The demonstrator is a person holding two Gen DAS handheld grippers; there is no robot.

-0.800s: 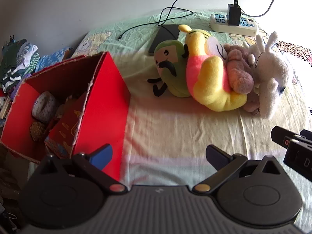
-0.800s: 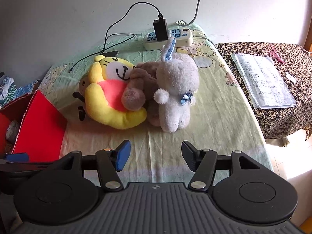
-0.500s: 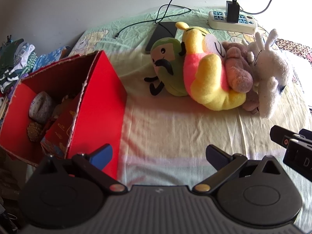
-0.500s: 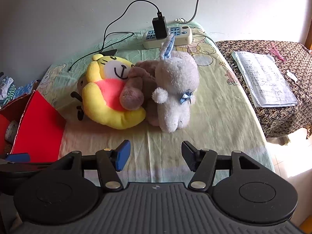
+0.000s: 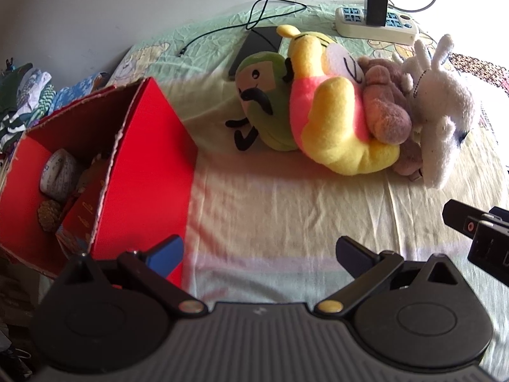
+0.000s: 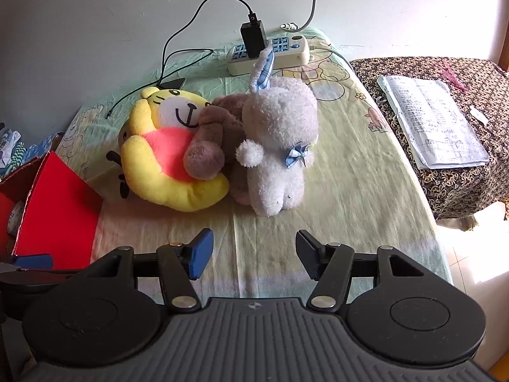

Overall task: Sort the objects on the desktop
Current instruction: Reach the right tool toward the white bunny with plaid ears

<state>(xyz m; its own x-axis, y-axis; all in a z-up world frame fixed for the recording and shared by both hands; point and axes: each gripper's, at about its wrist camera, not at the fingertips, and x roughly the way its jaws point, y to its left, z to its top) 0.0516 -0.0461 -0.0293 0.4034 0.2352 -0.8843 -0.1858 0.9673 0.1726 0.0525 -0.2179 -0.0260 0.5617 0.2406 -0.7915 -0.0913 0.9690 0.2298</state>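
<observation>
Plush toys (image 6: 222, 146) heaped beside red box (image 5: 140, 172), both grippers' fingers spread — empty, no readable writing.

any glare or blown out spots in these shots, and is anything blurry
Left wrist view: sunlight blows out the white rabbit plush and the right edge; the cloth looks slightly smeared. Right wrist view: glare only on the floor at lower right; plush toys sharp, fisheye bending the edges.
</observation>
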